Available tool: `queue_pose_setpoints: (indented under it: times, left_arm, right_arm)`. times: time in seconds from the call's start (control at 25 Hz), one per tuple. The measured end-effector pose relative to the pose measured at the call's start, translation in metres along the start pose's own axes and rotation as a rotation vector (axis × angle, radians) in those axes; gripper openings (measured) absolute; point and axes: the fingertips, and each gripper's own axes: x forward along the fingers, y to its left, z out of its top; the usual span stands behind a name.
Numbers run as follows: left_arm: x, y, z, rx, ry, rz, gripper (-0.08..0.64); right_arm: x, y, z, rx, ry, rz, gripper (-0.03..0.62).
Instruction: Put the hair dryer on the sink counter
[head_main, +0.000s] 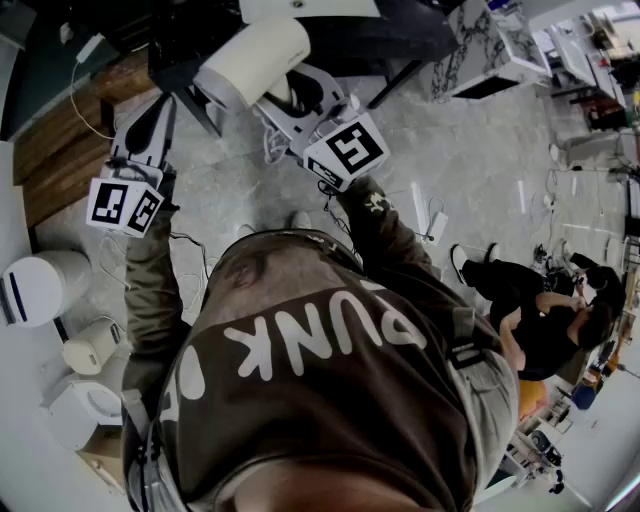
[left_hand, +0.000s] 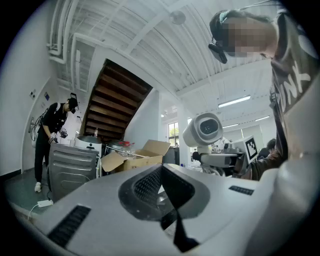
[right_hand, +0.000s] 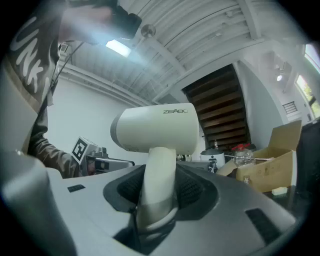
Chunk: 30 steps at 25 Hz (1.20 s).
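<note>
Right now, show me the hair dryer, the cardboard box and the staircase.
hair dryer (right_hand: 155, 127): right gripper view, on its cream barrel.
cardboard box (right_hand: 265, 172): right gripper view, on its front wall.
staircase (right_hand: 220, 107): right gripper view, on the dark underside of the steps.

Head view: the dryer (head_main: 252, 62) shows its barrel only, with the handle out of sight behind the right gripper (head_main: 288, 98). In the right gripper view the handle's foot is buried between the jaws, and the print on the barrel is too small to read surely. The shirt (head_main: 340, 400) blocks the floor beneath and runs off the bottom edge. The canister (head_main: 40, 285) is clipped at the left edge. In the left gripper view, what the far person (left_hand: 50, 135) holds is too small to tell.
</note>
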Motion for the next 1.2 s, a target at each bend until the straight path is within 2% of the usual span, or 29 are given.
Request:
queue_pose_setpoints:
  times: [0.64,0.96,1.2]
  left_arm:
    - [0.011,-0.008,0.000,0.008,0.008,0.006,-0.005]
    - [0.027,-0.024,0.001,0.029,0.028,0.038,-0.005]
    - [0.037,-0.041,-0.013,0.037,0.058,0.089,-0.005]
  right_arm:
    - [-0.010,-0.016,0.000,0.020,-0.008,-0.014,0.170]
    - [-0.030,-0.035,0.000,0.030,-0.024,0.002,0.170]
    - [-0.048,-0.052,-0.008,0.055,-0.035,0.036,0.170]
